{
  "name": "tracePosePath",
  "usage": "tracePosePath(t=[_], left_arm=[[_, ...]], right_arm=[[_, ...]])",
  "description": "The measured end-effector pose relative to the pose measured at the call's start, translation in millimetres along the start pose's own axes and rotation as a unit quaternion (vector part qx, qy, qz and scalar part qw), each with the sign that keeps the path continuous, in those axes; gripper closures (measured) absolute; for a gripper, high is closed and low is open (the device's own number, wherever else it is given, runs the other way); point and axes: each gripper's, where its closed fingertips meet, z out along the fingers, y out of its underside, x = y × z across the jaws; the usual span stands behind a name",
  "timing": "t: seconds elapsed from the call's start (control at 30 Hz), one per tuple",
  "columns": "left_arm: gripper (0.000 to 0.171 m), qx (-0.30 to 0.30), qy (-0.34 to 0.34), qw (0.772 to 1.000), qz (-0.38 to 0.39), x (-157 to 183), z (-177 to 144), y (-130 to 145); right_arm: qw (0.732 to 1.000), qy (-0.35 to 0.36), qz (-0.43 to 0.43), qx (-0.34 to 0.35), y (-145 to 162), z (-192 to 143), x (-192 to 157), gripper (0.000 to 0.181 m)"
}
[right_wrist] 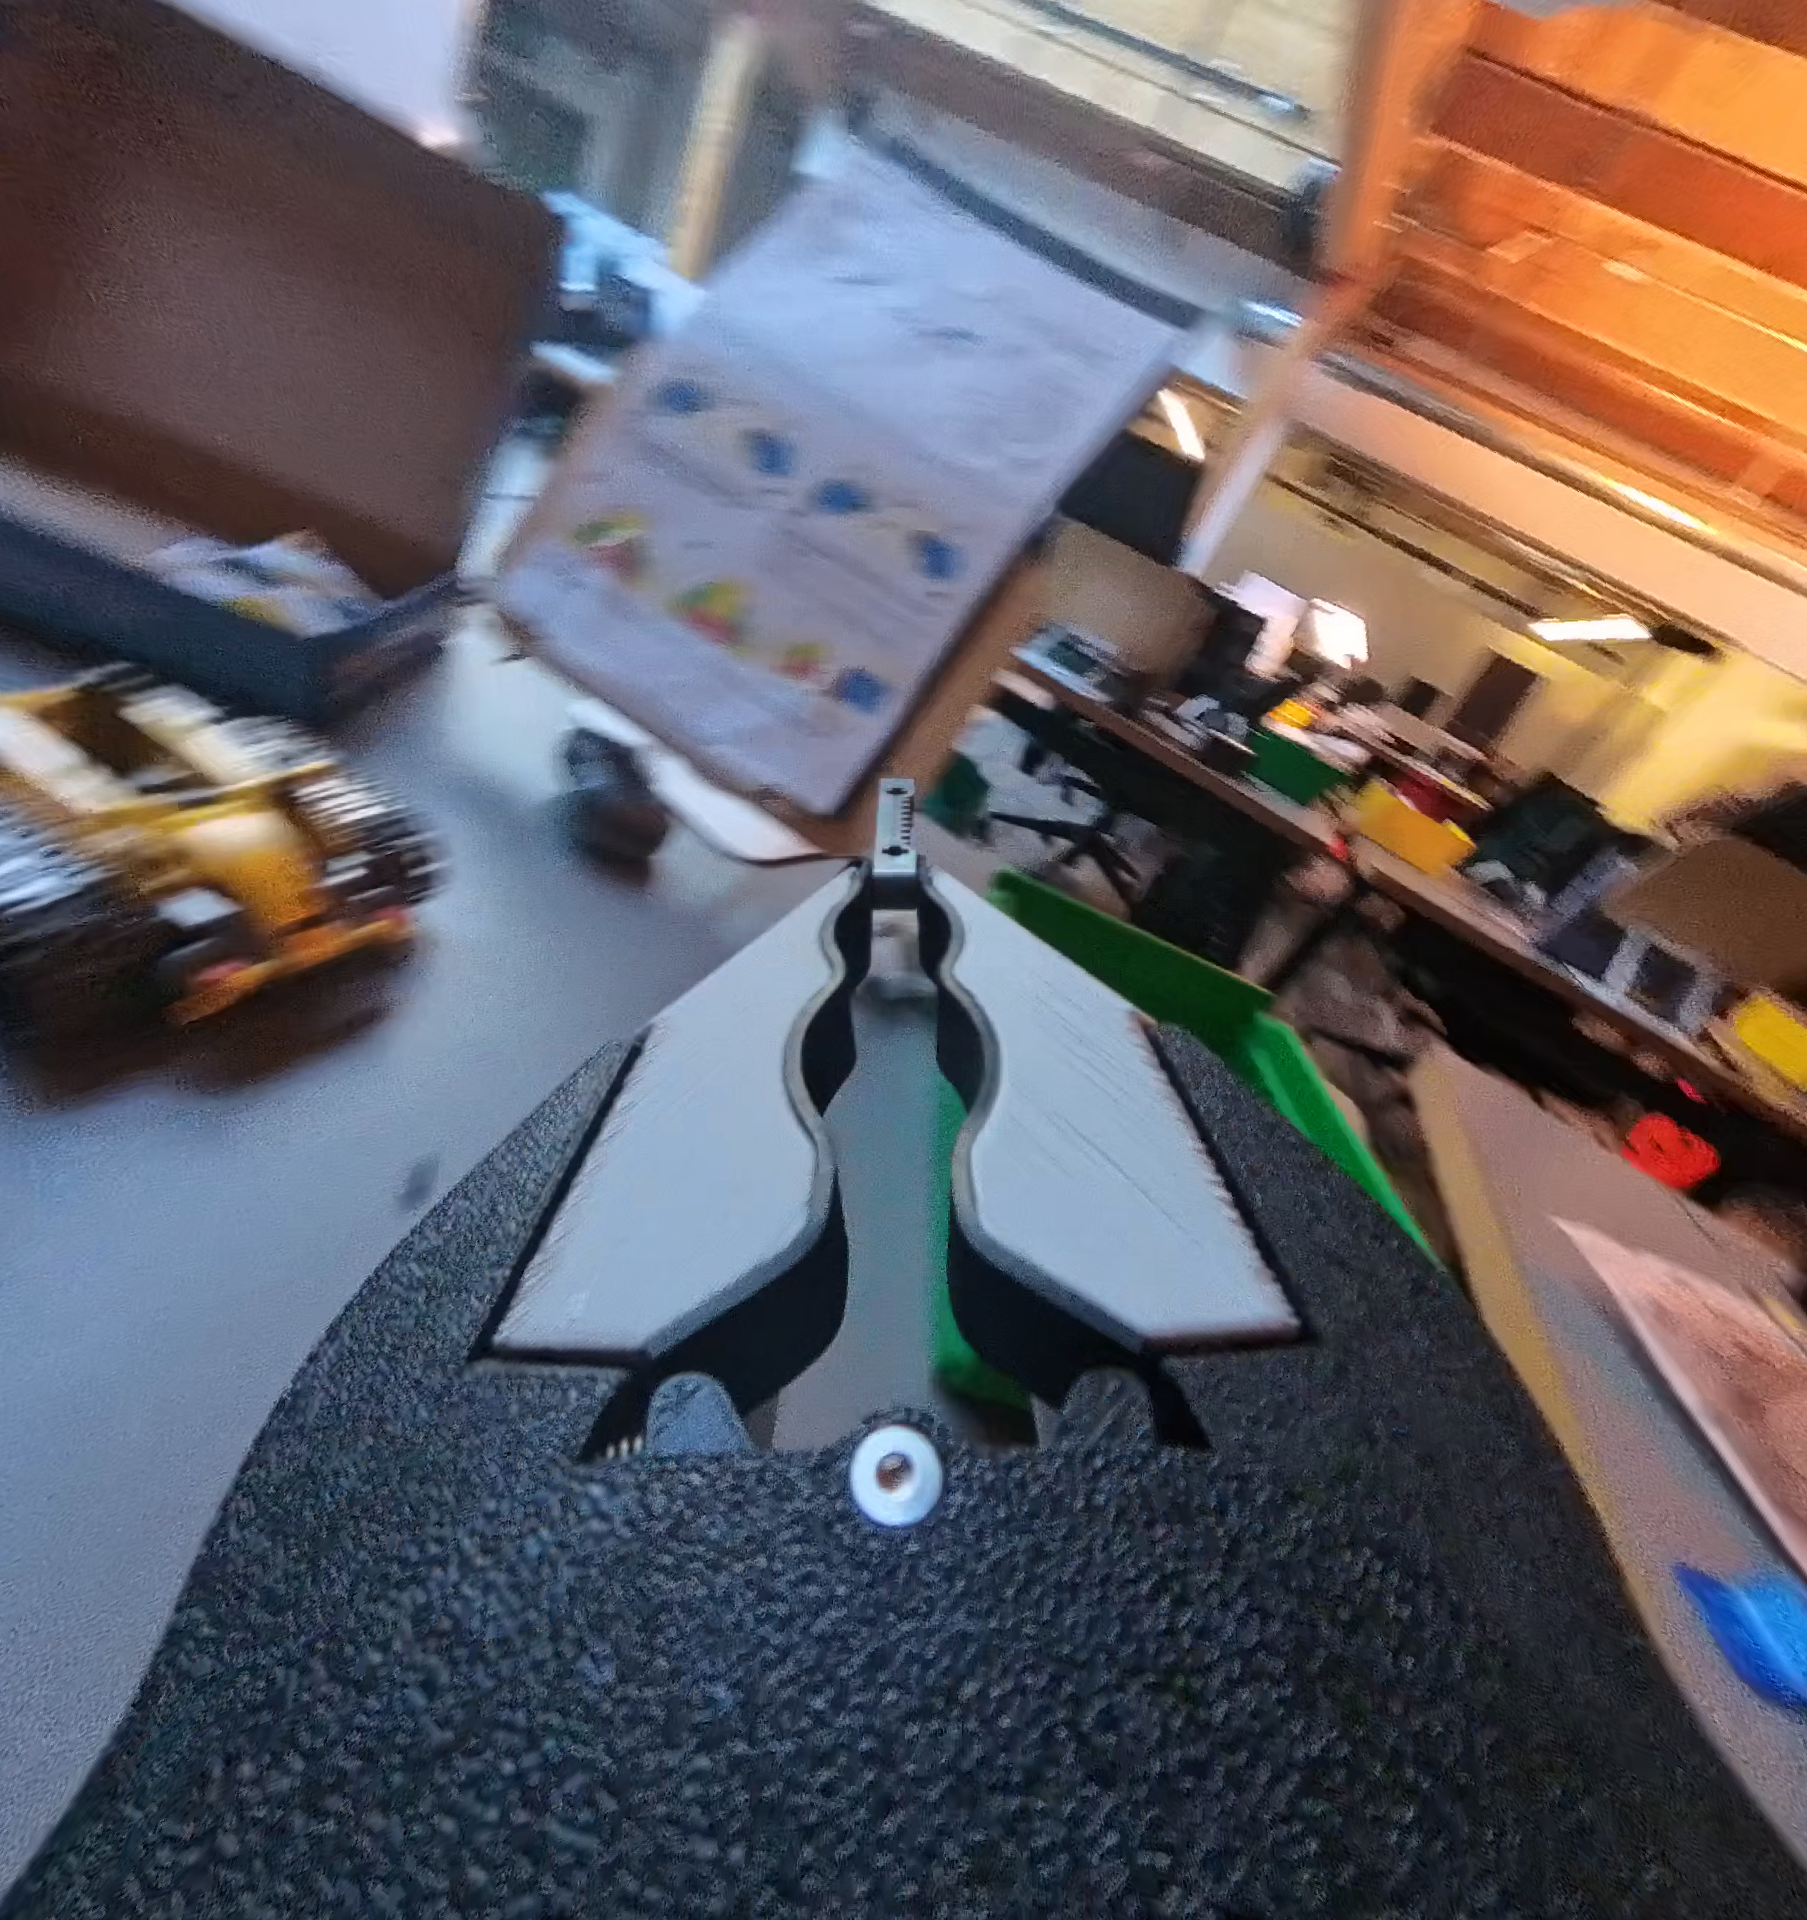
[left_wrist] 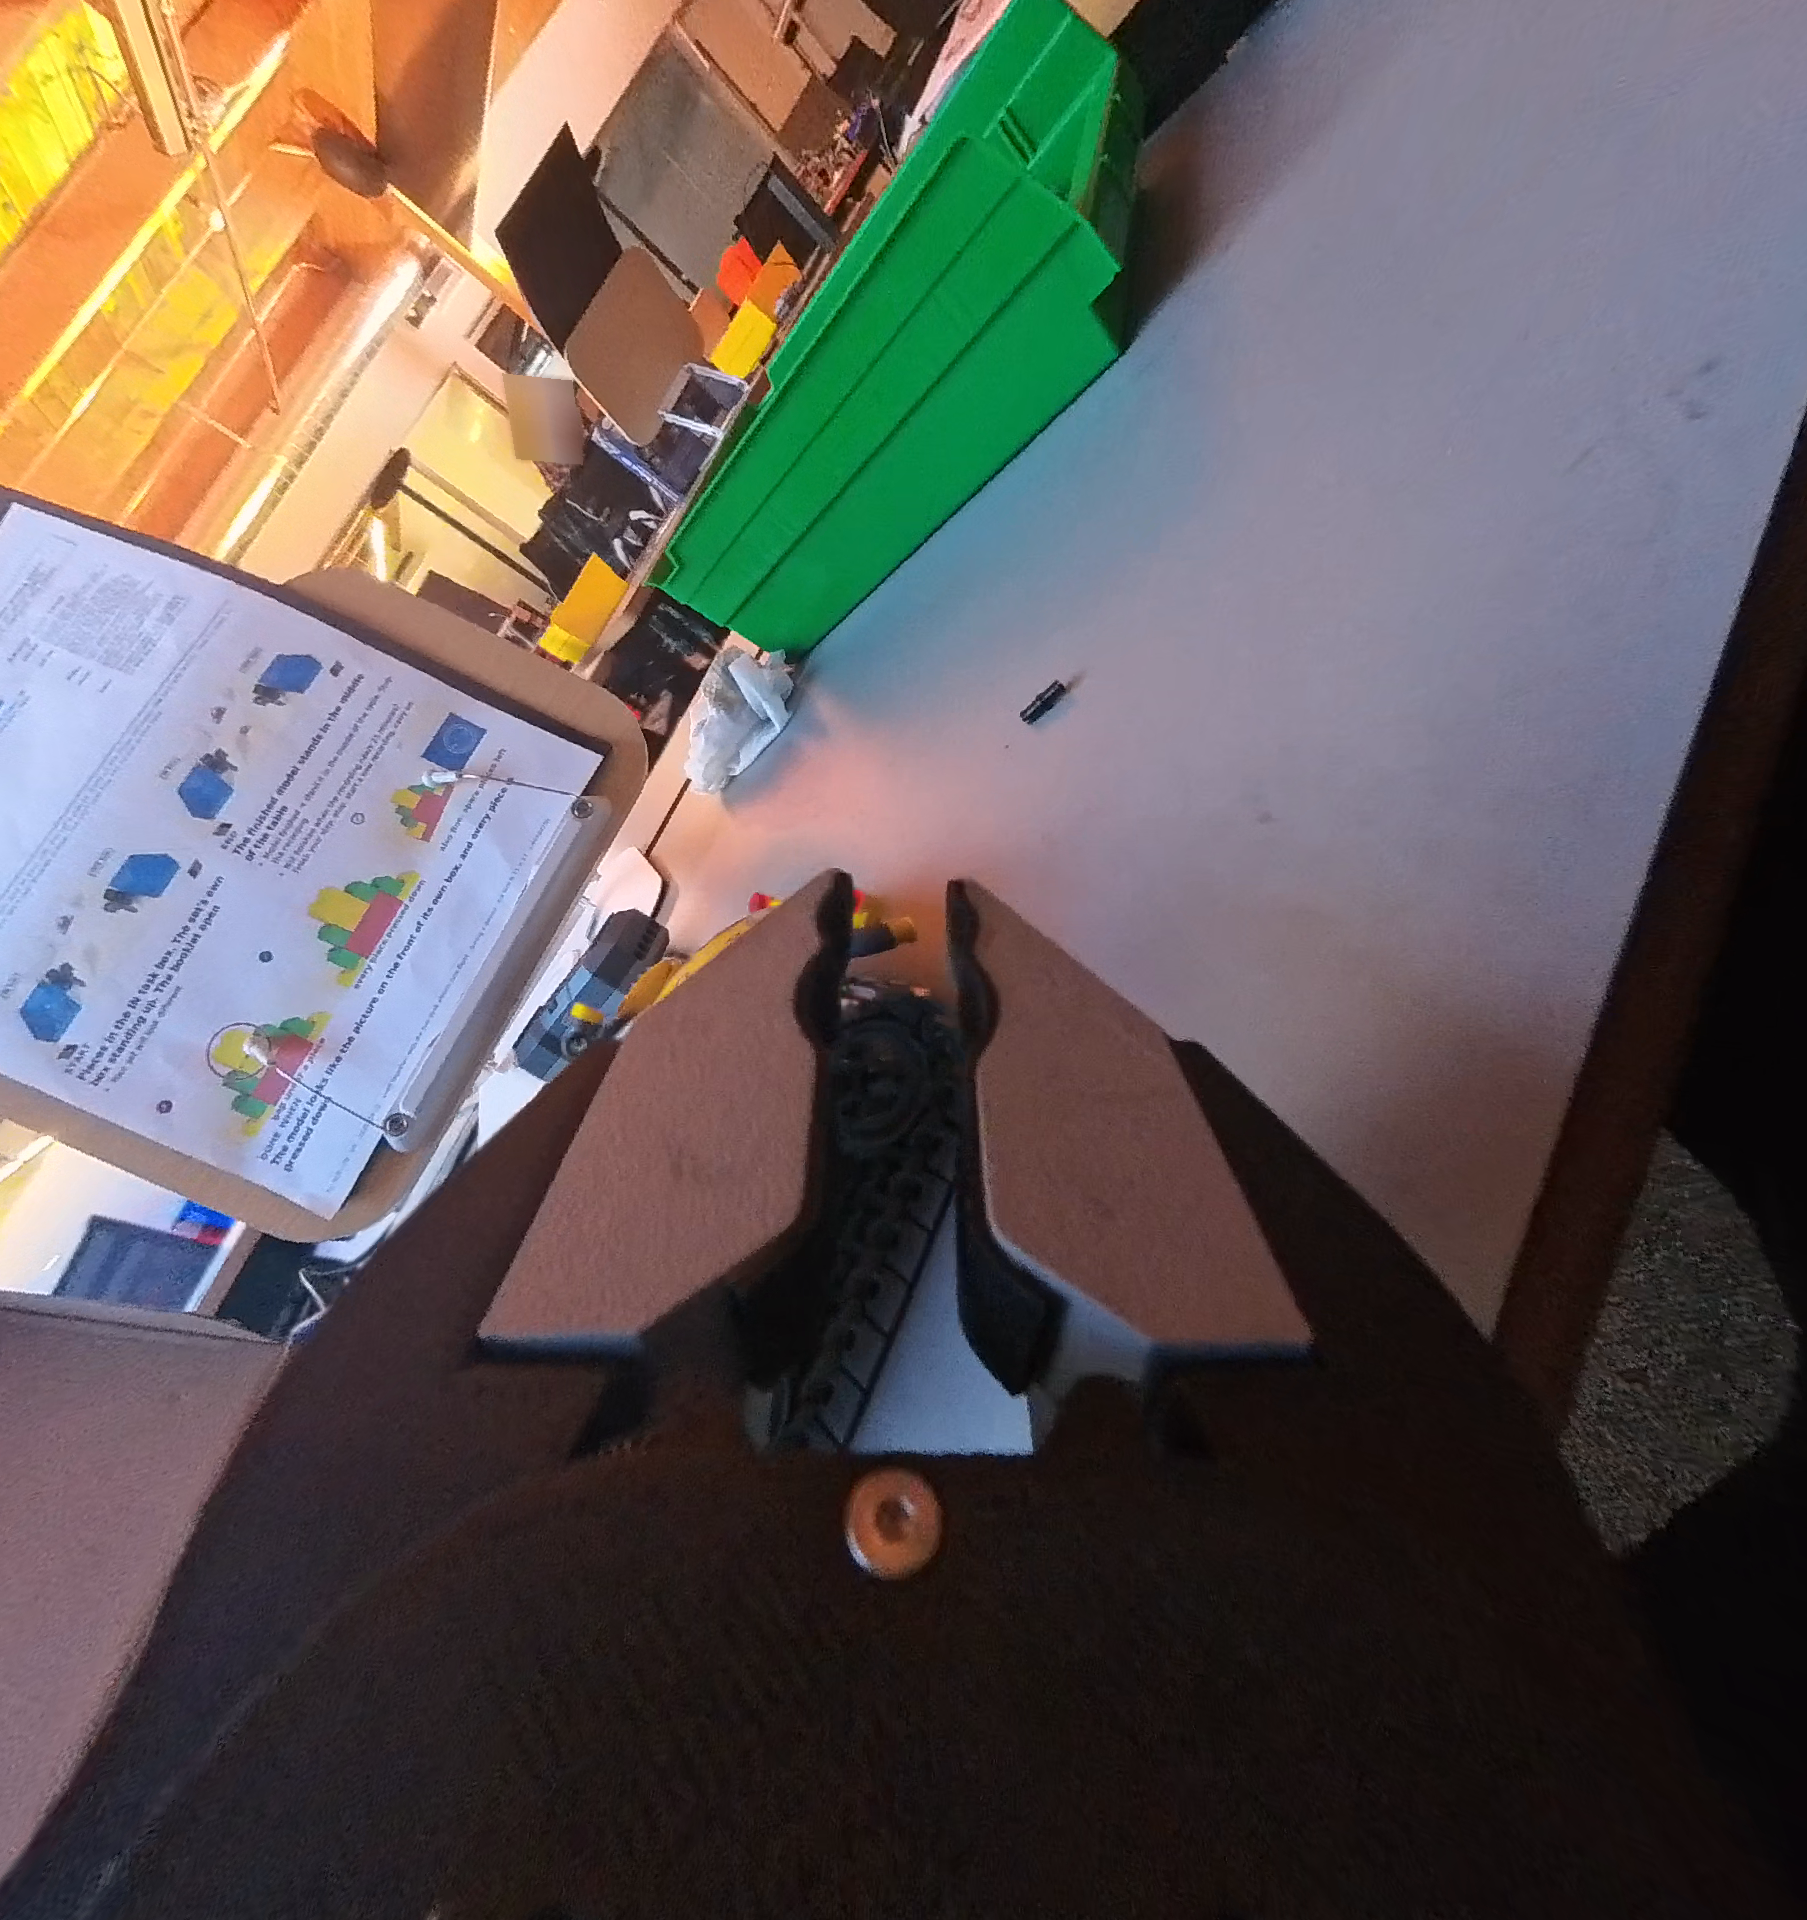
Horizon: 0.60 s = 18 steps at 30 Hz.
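In the left wrist view my left gripper hangs over a yellow, grey and black brick vehicle on the white table. Its jaws stand a little apart around the vehicle's black track. I cannot tell whether the pads press on it. In the blurred right wrist view my right gripper is shut on a small black toothed piece that sticks out past its tips, held above the table. The vehicle sits to its left, well apart from it.
Green bins line the table's far side, also seen in the right wrist view. A picture instruction sheet on a stand is behind the vehicle. A small black pin and a crumpled clear bag lie on the table. Some 25 cm of space lies between my two pairs of fingers.
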Motion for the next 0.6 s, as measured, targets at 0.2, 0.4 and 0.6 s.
tracePosePath(t=[0.2, 0.4, 0.6], left_arm=[[0.161, 0.005, 0.000, 1.000, -0.012, -2, -1, -1], [0.165, 0.007, -0.003, 1.000, -0.003, -1, -2, -2], [0.165, 0.010, 0.001, 1.000, -0.007, -1, -2, -2]], right_arm=[[0.976, 0.019, 0.110, -0.186, 72, 63, 123, 0.171], [0.954, -0.022, 0.203, -0.218, 88, 69, 103, 0.157], [0.911, -0.253, 0.205, -0.252, 99, 45, -90, 0.157]])
